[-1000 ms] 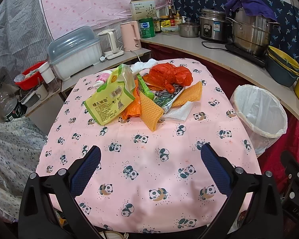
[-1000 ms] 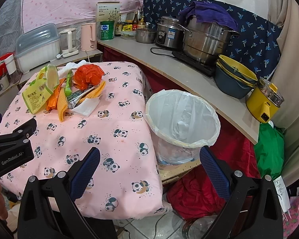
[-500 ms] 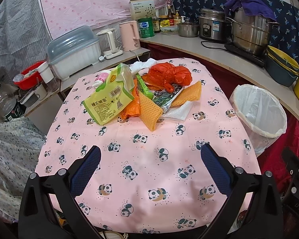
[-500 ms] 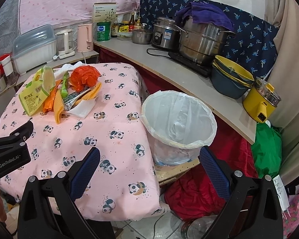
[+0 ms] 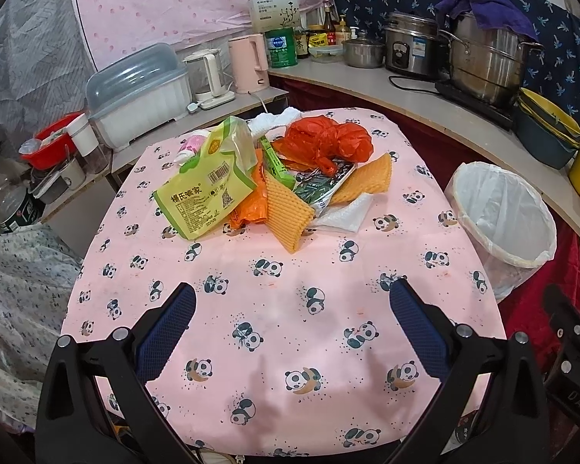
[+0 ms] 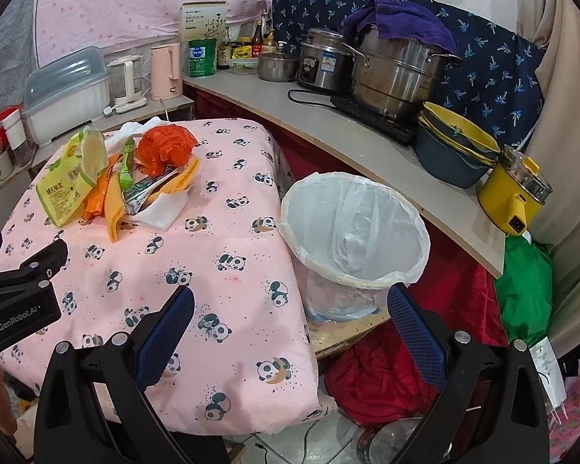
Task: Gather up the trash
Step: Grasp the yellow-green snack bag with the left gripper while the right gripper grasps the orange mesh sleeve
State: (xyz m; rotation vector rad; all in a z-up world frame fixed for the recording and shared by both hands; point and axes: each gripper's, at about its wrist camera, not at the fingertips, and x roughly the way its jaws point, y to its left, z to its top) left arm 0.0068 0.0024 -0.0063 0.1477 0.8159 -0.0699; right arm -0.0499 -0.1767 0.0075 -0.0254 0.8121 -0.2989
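Both grippers, left (image 5: 290,332) and right (image 6: 290,332), had jaws wide open, empty; trash pile (image 5: 274,178) on tabletop (image 5: 290,290) looked light, crinkly, best pinched at loose wrapper edges.

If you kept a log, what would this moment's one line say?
left claw: open, empty | right claw: open, empty | trash pile: untouched on table | bin: beside table

A heap of trash (image 5: 274,178) lies toward the far side of the table (image 5: 282,309). The lined bin (image 6: 352,232) stands on the floor just beside the table's right edge, with the counter (image 6: 328,131) behind it carrying pots (image 6: 394,73).
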